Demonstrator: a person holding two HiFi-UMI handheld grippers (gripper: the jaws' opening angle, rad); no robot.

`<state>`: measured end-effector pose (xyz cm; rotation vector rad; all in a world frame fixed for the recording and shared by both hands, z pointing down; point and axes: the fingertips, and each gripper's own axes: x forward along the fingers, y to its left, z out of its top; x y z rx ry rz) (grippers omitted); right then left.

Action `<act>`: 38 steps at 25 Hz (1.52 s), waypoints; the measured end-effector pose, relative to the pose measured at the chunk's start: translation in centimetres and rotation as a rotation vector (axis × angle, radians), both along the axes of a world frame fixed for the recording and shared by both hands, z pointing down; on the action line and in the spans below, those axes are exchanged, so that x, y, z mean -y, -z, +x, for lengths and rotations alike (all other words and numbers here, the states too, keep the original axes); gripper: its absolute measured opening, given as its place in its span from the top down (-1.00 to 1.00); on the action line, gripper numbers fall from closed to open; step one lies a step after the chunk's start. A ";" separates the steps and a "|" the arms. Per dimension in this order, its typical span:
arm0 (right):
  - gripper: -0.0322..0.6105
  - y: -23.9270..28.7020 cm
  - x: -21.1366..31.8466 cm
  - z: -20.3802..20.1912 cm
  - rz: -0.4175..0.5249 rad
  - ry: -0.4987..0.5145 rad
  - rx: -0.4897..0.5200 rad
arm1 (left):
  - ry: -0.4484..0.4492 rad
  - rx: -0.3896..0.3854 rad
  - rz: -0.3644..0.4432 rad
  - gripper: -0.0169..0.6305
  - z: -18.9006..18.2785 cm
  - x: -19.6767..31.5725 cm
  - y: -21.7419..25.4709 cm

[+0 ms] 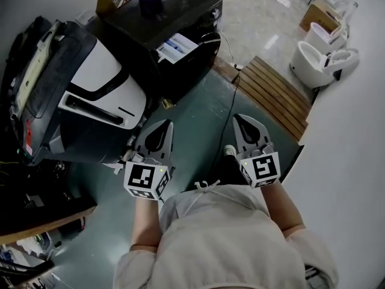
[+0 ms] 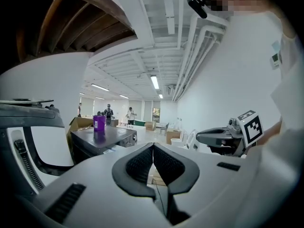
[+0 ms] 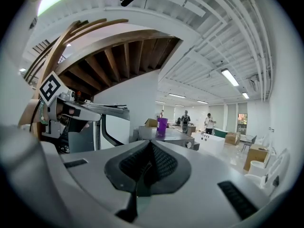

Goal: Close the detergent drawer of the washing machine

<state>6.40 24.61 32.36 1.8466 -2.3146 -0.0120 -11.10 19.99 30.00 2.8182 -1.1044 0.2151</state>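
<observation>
Pressed together and empty, left claw (image 1: 166,125) and right claw (image 1: 239,120) are held off the washer (image 1: 186,11), whose drawer (image 1: 176,47) could be jammed by a skewed push.

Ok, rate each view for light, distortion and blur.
Head view: dim around the washer, pale floor at upper right washed out. Left gripper view: heavy fisheye, ceiling lamp glaring, mosaic patch on top. Right gripper view: fisheye with black corners, bright glare upper left.

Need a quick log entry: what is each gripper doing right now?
Left gripper: jaws closed, holding nothing.
Right gripper: jaws closed, holding nothing.
</observation>
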 end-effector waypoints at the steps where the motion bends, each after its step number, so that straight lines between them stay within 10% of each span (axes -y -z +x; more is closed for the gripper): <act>1: 0.89 0.1 1.3 1.4 -0.001 0.025 -0.009 | 0.020 0.002 0.002 0.89 1.2 1.0 0.1; 14: 0.89 -1.9 17.2 13.8 -0.088 0.294 -0.059 | 0.285 0.007 -0.076 0.89 12.5 12.1 -2.1; 38: 0.88 -13.7 39.2 6.5 -0.280 0.539 -0.026 | 0.576 -0.048 -0.371 0.89 8.4 29.9 -20.6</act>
